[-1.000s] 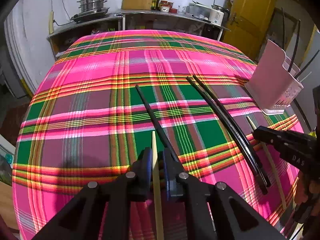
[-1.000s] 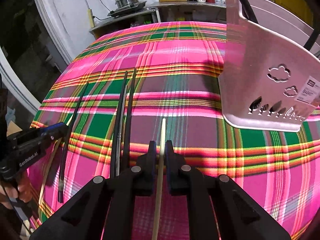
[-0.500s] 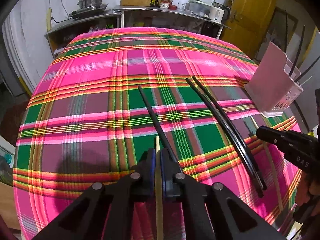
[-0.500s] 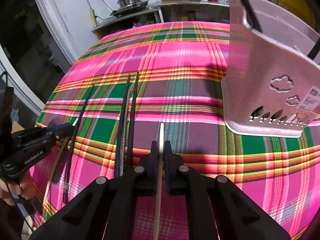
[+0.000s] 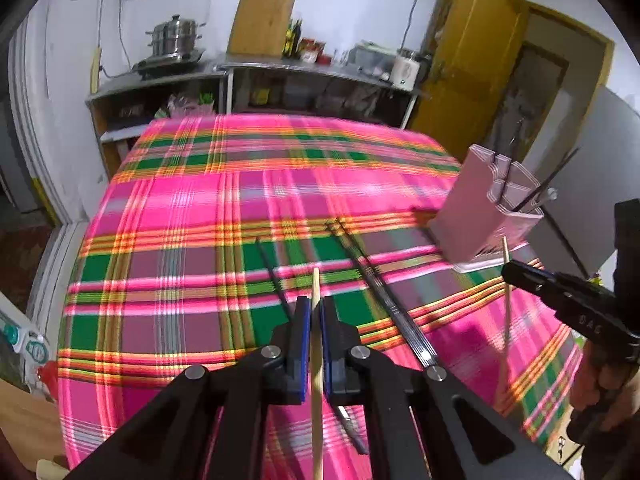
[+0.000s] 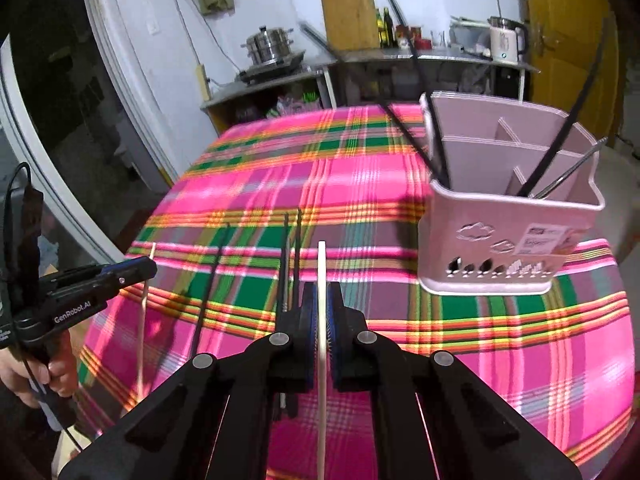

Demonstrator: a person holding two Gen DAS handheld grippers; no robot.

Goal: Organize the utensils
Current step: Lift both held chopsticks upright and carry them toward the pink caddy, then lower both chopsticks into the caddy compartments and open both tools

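My left gripper is shut on a pale wooden chopstick and holds it above the plaid tablecloth. My right gripper is shut on another pale wooden chopstick, also lifted. A pink utensil holder with compartments stands at the right and holds several dark chopsticks and a metal one; it also shows in the left wrist view. A pair of black chopsticks and a single black chopstick lie on the cloth.
A counter with a steel pot, bottles and a kettle stands behind the table. A yellow door is at the back right. The table's left edge drops to the floor.
Both grippers have risen off the cloth with their wooden chopsticks. The views now sit higher and look further across the room.
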